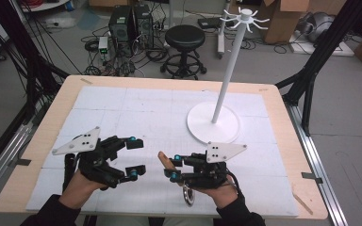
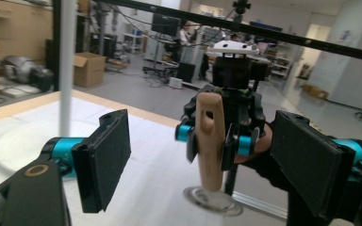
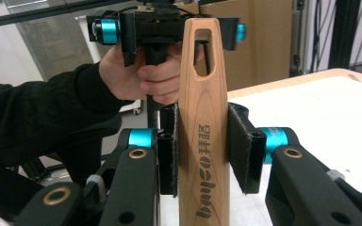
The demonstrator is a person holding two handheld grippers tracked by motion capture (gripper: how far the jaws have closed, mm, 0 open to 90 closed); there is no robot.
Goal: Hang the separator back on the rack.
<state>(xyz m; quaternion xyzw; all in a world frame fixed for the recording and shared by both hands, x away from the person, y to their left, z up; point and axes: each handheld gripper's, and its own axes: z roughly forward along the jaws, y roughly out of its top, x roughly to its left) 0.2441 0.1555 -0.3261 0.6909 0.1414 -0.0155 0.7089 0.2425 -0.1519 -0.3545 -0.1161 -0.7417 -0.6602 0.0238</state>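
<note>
A: Looking down from the high view, what sits on the table (image 1: 37, 155)?

B: A white mat (image 1: 136, 113) covers most of the wooden top. A white stand (image 1: 226, 89) with a round base and a tall pole rises on the far right part of the mat. Two hands in dark sleeves come in from the near edge, each holding a black gripper.

A: What is the right gripper (image 1: 174, 166) doing?

B: It is clamped on a wooden handle (image 1: 166, 162). In the right gripper view, both black pads press the flat sides of the handle (image 3: 203, 136), which stands between them, its slotted end pointing away from the camera. Dark lettering runs along the wood.

A: Is there more to that tool?

B: Yes. A round metal part (image 1: 188, 196) shows below the right hand in the high view, near the table's front edge. The left gripper view shows the handle (image 2: 210, 136) upright with a shiny round metal disc (image 2: 212, 200) at its lower end, close to the mat.

A: And the left gripper (image 1: 135, 157)?

B: Its jaws stand wide apart, holding nothing. It faces the right gripper, just left of the handle, not touching it. In its own view, the handle sits between its two pads but farther off.
</note>
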